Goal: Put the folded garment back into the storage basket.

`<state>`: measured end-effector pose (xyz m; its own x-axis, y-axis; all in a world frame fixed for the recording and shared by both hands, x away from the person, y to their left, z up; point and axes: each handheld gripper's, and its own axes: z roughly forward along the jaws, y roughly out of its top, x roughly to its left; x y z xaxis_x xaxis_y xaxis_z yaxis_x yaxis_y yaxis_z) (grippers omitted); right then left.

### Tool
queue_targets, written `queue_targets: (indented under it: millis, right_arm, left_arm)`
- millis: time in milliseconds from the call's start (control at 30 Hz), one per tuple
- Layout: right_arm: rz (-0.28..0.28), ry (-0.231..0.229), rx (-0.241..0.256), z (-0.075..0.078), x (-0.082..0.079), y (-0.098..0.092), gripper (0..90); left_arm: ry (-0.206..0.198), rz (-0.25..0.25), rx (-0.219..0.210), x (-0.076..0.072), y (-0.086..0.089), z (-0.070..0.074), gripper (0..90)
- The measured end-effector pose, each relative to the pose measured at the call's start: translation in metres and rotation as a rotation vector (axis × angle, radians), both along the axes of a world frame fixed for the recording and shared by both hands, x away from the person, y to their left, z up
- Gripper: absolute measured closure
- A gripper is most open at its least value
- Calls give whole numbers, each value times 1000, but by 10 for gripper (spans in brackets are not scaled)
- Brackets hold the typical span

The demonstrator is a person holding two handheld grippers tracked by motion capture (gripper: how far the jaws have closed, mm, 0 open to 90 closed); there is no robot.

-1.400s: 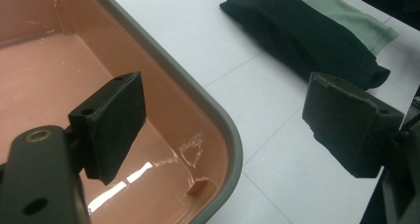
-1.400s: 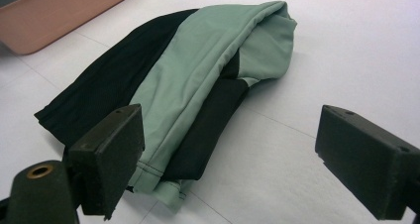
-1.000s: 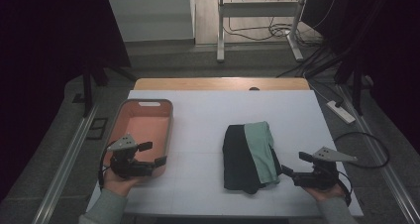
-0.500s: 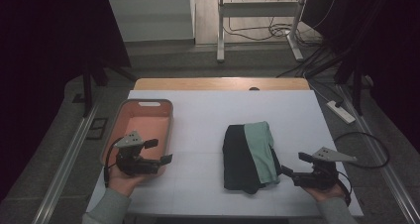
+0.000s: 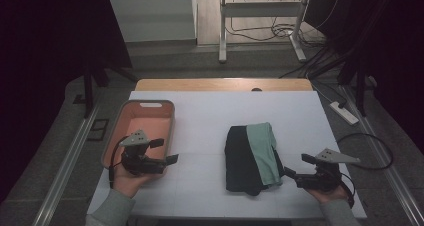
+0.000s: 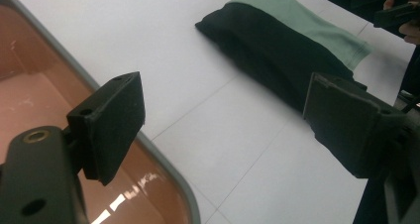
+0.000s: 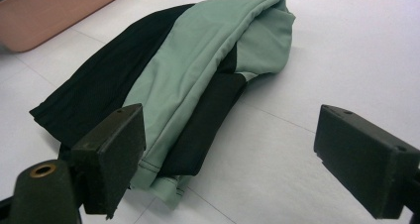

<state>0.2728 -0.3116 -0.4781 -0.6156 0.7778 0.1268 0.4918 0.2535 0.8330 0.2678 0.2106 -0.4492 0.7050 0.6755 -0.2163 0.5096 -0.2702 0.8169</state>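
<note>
A folded black and mint-green garment (image 5: 251, 157) (image 6: 292, 40) (image 7: 163, 85) lies on the white table right of centre. My left gripper (image 5: 170, 159) (image 6: 223, 130) is open, held over the near right corner of a salmon-pink bin (image 5: 145, 128) (image 6: 29, 105), its jaws aimed toward the garment. My right gripper (image 5: 290, 174) (image 7: 228, 159) is open too, low beside the garment's near right corner, nothing between its jaws. The garment's green edge lies just ahead of its left jaw.
The white table top (image 5: 210, 116) has bare room between bin and garment and behind them. A wooden strip (image 5: 220, 84) runs along the far edge. On the floor beyond stand a metal frame (image 5: 260, 16), cables and a power strip (image 5: 344, 112).
My left gripper has shifted right and a little forward along the bin's near corner, turning toward the garment. The right gripper and garment have hardly moved.
</note>
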Motion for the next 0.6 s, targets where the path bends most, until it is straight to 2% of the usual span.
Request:
queue_targets:
  millis: [600]
  right_arm:
    - [-1,2,-2,-1,0,0,134]
  left_arm:
    - [-1,-39,5,6,-16,5,158]
